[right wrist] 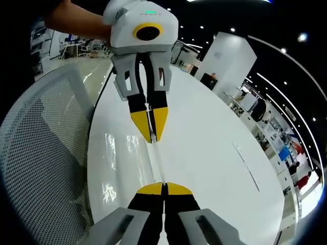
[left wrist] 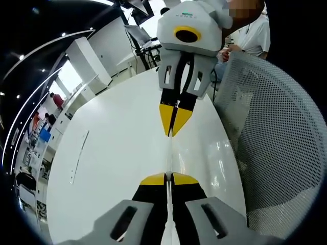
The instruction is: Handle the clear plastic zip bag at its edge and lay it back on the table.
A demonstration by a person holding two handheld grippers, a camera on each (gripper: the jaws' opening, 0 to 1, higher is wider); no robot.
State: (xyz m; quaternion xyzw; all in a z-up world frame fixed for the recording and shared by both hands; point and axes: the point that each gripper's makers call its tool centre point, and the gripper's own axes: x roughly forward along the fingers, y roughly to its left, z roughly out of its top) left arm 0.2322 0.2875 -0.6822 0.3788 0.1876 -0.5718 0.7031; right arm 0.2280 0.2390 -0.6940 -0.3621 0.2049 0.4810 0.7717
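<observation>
The clear plastic zip bag (left wrist: 170, 155) hangs stretched between my two grippers above the white table (left wrist: 117, 153), and I see it nearly edge-on as a thin glossy strip. At the bottom of the left gripper view, my left gripper (left wrist: 169, 176) is shut on the near end of the strip. My right gripper (left wrist: 172, 128) comes down from the top and is shut on the far end. In the right gripper view the bag (right wrist: 157, 163) runs from my right gripper (right wrist: 164, 185) up to the left gripper (right wrist: 152, 137), with both pairs of yellow-tipped jaws pinched on it.
A white mesh chair back (left wrist: 276, 143) (right wrist: 46, 148) stands close against the table's edge beside the grippers. The glossy table (right wrist: 214, 153) has a thin inset strip (left wrist: 79, 155) (right wrist: 246, 166). A person's forearm (right wrist: 76, 20) holds the left gripper. Office desks and people lie beyond.
</observation>
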